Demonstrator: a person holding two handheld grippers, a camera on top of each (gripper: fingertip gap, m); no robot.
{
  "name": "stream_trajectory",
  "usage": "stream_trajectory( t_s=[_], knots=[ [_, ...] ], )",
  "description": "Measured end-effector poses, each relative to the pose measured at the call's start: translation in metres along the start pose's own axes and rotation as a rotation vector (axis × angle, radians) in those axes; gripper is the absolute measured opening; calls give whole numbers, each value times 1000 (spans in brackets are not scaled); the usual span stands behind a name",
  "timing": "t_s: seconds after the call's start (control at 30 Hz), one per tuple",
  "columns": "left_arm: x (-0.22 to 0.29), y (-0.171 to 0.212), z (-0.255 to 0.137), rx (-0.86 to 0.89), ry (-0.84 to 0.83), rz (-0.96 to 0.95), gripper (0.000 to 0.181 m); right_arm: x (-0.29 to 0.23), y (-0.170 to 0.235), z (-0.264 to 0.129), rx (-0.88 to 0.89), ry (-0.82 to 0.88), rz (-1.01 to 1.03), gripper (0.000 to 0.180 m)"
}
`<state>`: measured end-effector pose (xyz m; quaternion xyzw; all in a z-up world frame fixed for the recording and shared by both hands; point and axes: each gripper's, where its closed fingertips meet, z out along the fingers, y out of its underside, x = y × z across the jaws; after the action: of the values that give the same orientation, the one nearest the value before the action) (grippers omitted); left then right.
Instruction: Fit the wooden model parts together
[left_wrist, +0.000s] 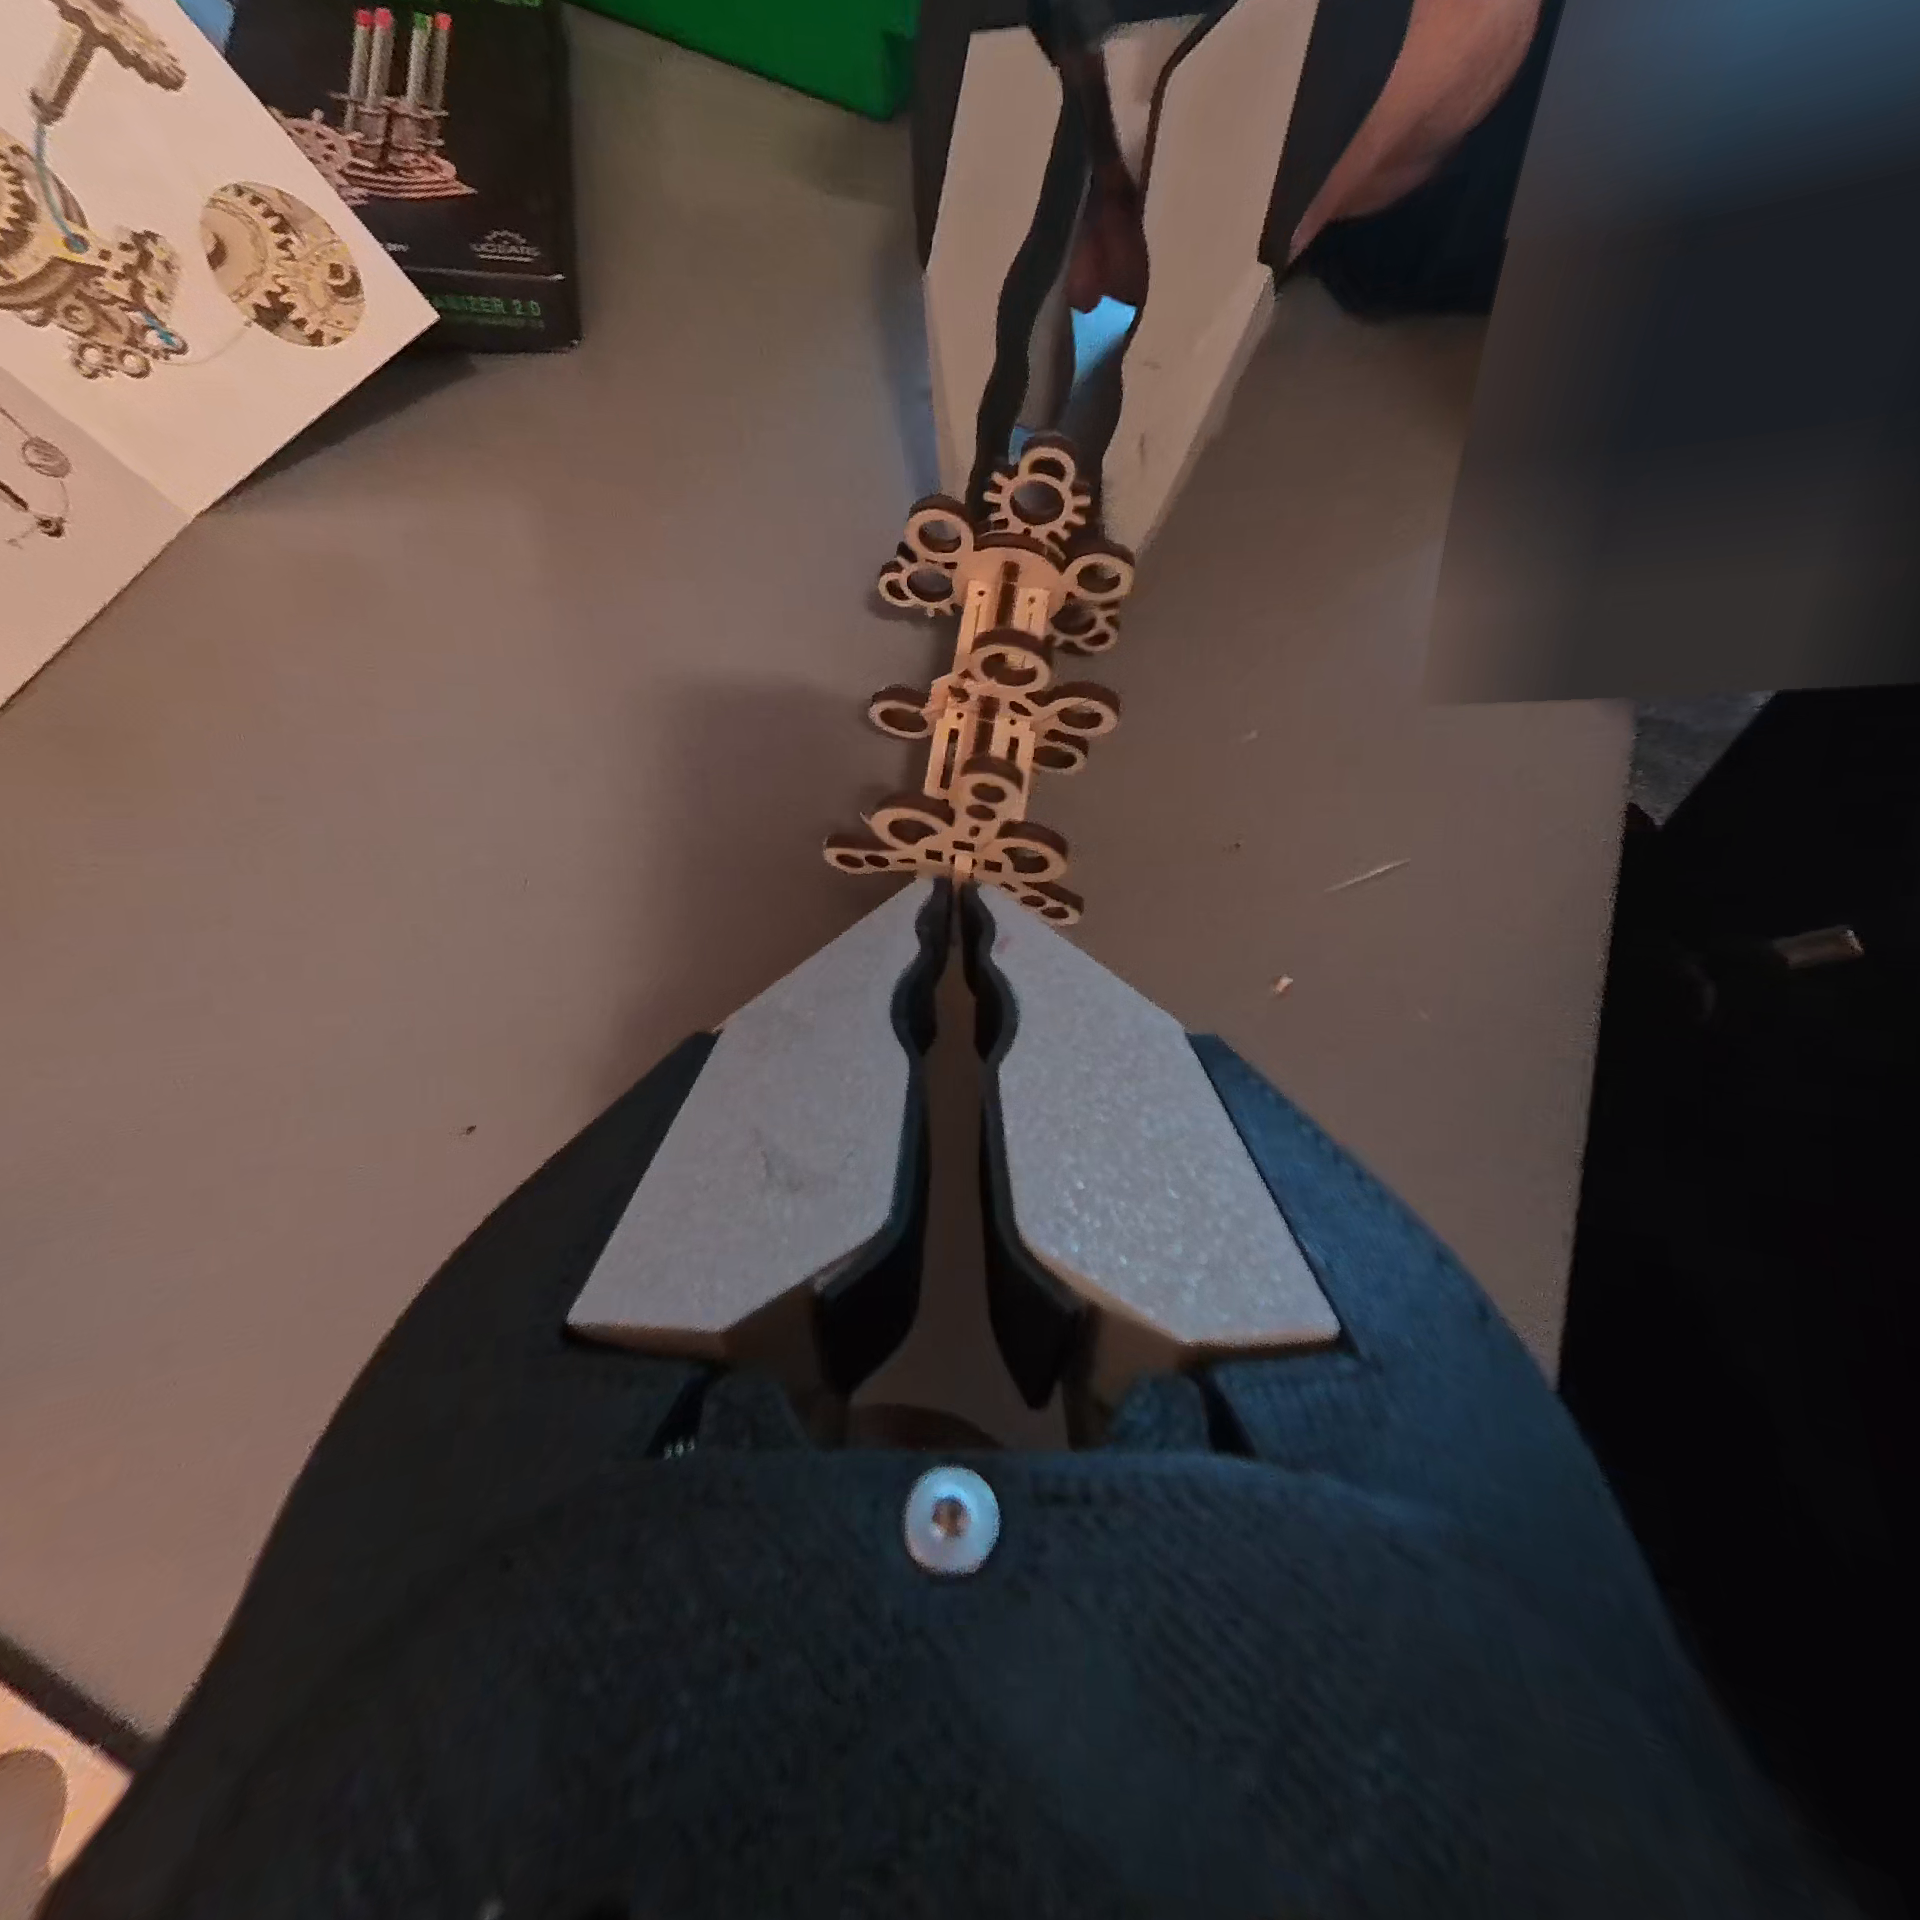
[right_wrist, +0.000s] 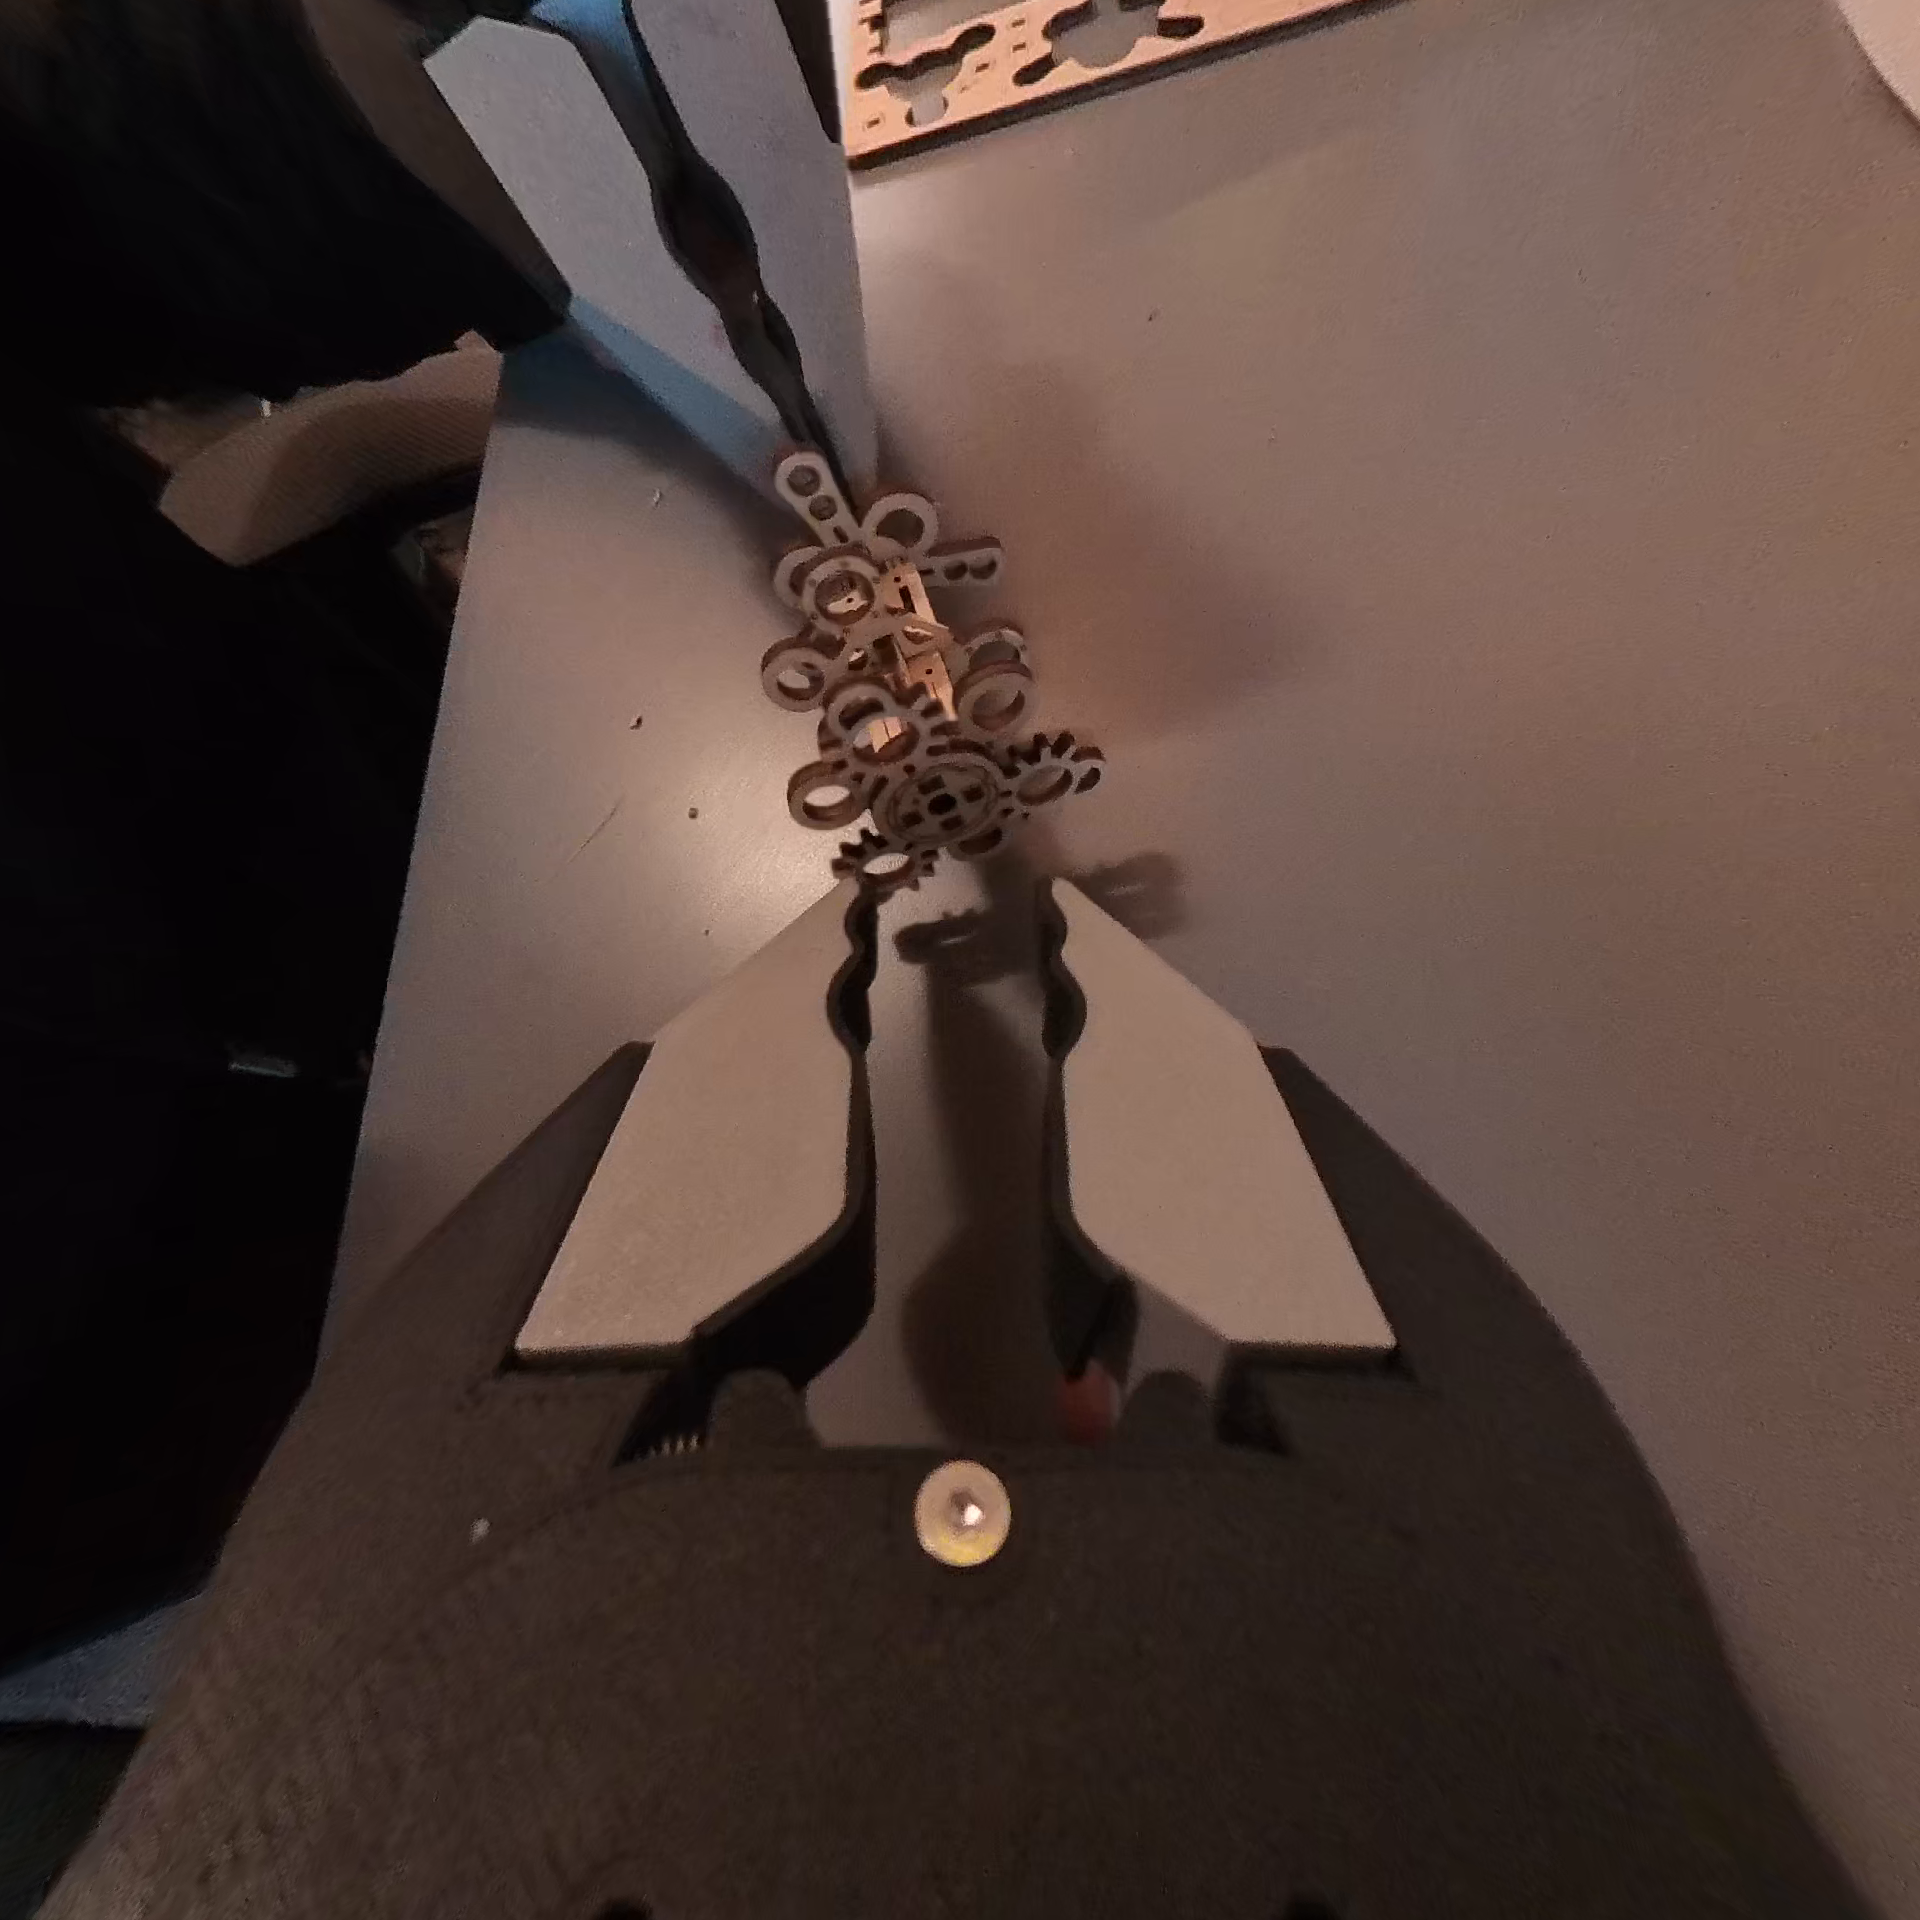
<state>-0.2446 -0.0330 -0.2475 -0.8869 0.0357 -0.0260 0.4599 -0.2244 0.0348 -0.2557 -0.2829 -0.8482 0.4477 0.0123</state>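
**Wooden assembly pinched by the left gripper, right gripper parted in front of it**

Left wrist view: the left gripper has its two fingers drawn together to a narrow slit, the tips clamped on the near end of the wooden model assembly. This assembly is a slim column with three tiers of ring-shaped plates, and it extends away from the camera above the grey table. At the far end of the assembly stands the right gripper, its white fingers pointing back toward the camera; from here I cannot tell whether they touch the wood. Left of the assembly, well apart, an open instruction booklet lies on the table, and beyond it stands a dark product box with a picture of the model. A green object sits behind the box. A few wood splinters lie on the table to the right of the assembly.

Right wrist view: the right gripper is spread to a clear gap, with bare table and shadow showing between the fingers. The wooden model assembly hangs just beyond the tips, its gear-toothed end plate nearest; the left fingertip lies right at a small gear, contact unclear. At the assembly's far end the left gripper pinches it. Beyond the assembly, at the top edge, lies a wooden sheet with cut-out holes.
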Motion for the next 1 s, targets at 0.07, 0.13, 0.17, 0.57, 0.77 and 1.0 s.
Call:
stream_trajectory(
  t_s=[0.07,0.13,0.17,0.57,0.77,1.0],
  knots=[
    [0,1,-1,0,12,-6,0,-4,1,-1,-6,-22,-13,27],
    [-1,1,0,-4,15,2,0,-2,3,-2,-11,-16,-19,25],
    [-1,2,0,-7,15,7,0,-1,2,-3,-2,-16,-13,26],
    [-2,1,1,-8,31,29,0,-4,-17,-4,97,-78,17,11],
    [0,1,1,-8,57,21,0,-8,-18,-3,105,-100,28,0],
    [0,1,-5,13,74,24,1,-5,-17,-7,106,-116,79,21]
  ],
)
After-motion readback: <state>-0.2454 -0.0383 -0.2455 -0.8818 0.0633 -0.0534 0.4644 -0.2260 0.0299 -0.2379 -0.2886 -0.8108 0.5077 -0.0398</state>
